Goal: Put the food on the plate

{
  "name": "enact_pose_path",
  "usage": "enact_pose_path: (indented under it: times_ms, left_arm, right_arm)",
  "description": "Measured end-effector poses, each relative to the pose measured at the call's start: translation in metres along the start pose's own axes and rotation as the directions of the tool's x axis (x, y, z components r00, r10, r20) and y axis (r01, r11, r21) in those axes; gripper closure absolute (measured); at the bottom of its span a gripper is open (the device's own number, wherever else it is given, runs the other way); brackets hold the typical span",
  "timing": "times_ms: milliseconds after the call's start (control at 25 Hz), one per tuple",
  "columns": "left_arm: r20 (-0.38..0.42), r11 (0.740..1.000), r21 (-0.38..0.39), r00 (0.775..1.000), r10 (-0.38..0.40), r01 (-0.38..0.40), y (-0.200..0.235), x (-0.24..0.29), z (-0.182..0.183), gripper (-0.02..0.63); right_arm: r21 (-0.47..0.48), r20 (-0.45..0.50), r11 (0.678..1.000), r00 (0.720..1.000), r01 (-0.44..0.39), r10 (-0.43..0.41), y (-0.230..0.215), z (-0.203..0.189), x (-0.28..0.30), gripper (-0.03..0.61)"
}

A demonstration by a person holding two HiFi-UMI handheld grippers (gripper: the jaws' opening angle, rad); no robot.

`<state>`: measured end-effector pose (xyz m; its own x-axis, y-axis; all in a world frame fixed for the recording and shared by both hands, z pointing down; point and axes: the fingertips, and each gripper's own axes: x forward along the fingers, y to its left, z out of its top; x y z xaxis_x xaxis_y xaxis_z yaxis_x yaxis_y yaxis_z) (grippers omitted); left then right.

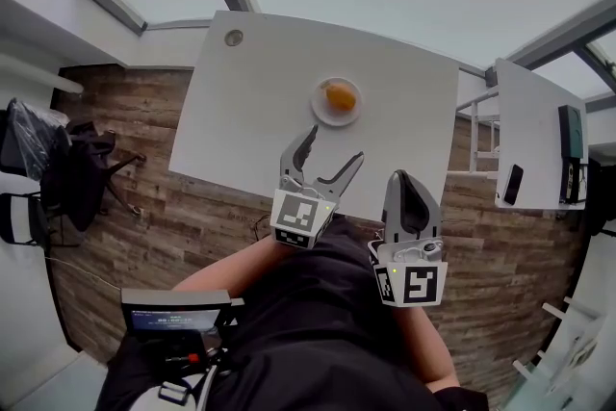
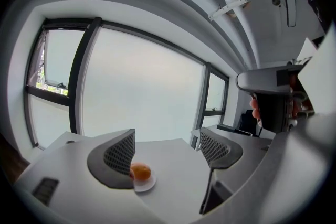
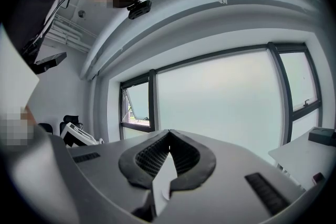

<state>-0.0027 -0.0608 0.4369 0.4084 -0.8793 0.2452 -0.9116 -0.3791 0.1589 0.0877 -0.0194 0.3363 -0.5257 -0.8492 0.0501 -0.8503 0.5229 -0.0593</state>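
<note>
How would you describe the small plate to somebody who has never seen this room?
Find the large white table in the middle of the head view. Near its centre, ahead of the open left gripper, lies a small round white plate. It is the only dish there and holds an orange piece of food.

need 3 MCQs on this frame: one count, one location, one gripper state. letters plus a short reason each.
1. Besides the small round white plate, how many dishes stand on the white rectangular table? A) none B) one C) two
2. Where is the orange rounded food piece? A) on the table beside the plate B) on the plate C) at the table's edge
3. How do the jaws stand? A) both shut B) both open C) left gripper open, right gripper shut, both empty

1 A: the head view shows only that plate.
2 B: it sits inside the plate's rim.
3 C: left jaws stand apart, right jaws meet at the tips.
</note>
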Motion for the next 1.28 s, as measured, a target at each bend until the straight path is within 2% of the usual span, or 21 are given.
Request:
enact_pose_path:
  times_ms: [120, 200, 360, 520, 600, 720, 960, 1160, 1280]
  left_arm:
    - [0.042, 0.998, -0.062, 0.999, 0.004, -0.001, -0.001, -0.009, 0.012, 0.222]
    - [0.05, 0.998, -0.067, 0.999, 0.004, 0.0, -0.002, -0.016, 0.018, 0.222]
    - [0.079, 0.999, -0.043, 0.997, 0.017, -0.014, -0.003, -0.027, 0.028, 0.222]
    - [0.156, 1.0, 0.022, 0.988, 0.01, -0.013, -0.01, -0.041, 0.043, 0.222]
    - [0.171, 1.0, 0.02, 0.985, 0.005, -0.008, -0.011, -0.048, 0.048, 0.263]
    - [0.168, 1.0, 0.005, 0.986, 0.021, -0.022, -0.009, -0.052, 0.049, 0.268]
    - [0.149, 0.999, 0.033, 0.989, 0.025, -0.031, -0.009, -0.054, 0.046, 0.36]
    - [0.166, 0.999, 0.041, 0.986, 0.024, -0.031, -0.009, -0.055, 0.051, 0.361]
    - [0.186, 0.998, 0.044, 0.982, 0.026, -0.035, -0.007, -0.058, 0.057, 0.423]
  right_arm:
    - [0.002, 0.001, 1.0, 1.0, -0.006, 0.006, 0.004, 0.0, 0.001, 0.572]
    - [0.003, 0.001, 1.0, 1.0, -0.009, 0.009, 0.006, 0.0, 0.002, 0.572]
    - [0.003, 0.001, 1.0, 1.0, -0.019, 0.019, 0.012, 0.0, 0.005, 0.572]
    - [-0.003, 0.002, 1.0, 1.0, -0.024, 0.024, 0.02, 0.002, 0.006, 0.572]
    - [-0.001, 0.0, 1.0, 1.0, -0.024, 0.024, 0.025, 0.002, 0.008, 0.572]
    - [0.009, -0.005, 0.999, 1.0, -0.031, 0.031, 0.029, 0.001, 0.009, 0.572]
    - [0.002, -0.012, 0.999, 0.999, -0.037, 0.037, 0.029, -0.001, 0.01, 0.572]
    - [-0.002, -0.01, 0.999, 0.999, -0.041, 0.041, 0.029, 0.0, 0.013, 0.572]
    - [-0.006, -0.007, 0.999, 0.999, -0.045, 0.045, 0.03, 0.002, 0.016, 0.572]
